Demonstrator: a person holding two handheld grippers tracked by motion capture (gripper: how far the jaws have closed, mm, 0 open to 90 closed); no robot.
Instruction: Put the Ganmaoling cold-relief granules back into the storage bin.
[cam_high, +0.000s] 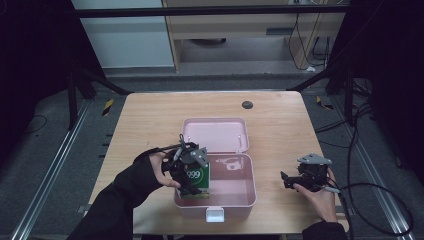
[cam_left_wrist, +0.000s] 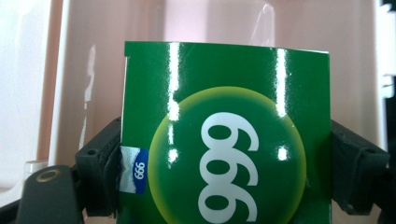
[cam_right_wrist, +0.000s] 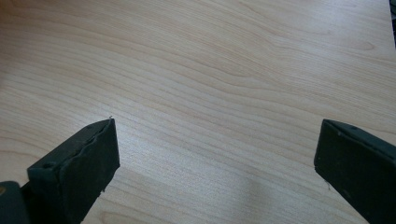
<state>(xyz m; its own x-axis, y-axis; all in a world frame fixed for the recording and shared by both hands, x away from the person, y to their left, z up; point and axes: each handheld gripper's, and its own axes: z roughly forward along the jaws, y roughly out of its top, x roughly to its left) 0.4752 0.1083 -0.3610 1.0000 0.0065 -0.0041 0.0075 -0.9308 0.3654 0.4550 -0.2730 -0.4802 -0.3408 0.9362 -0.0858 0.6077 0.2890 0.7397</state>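
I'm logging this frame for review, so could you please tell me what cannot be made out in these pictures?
- Green box: its lower part is cut off by the bottom edge of the left gripper view; in the high view the left hand-held gripper covers part of it.
- Pink case: the small item on its floor is too small in the high view.
- Right hand-held gripper: its jaws are too small in the high view.

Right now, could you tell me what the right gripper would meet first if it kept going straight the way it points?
Probably the bare wooden table: the open right gripper looks down on it, nothing between; the depth is unclear.
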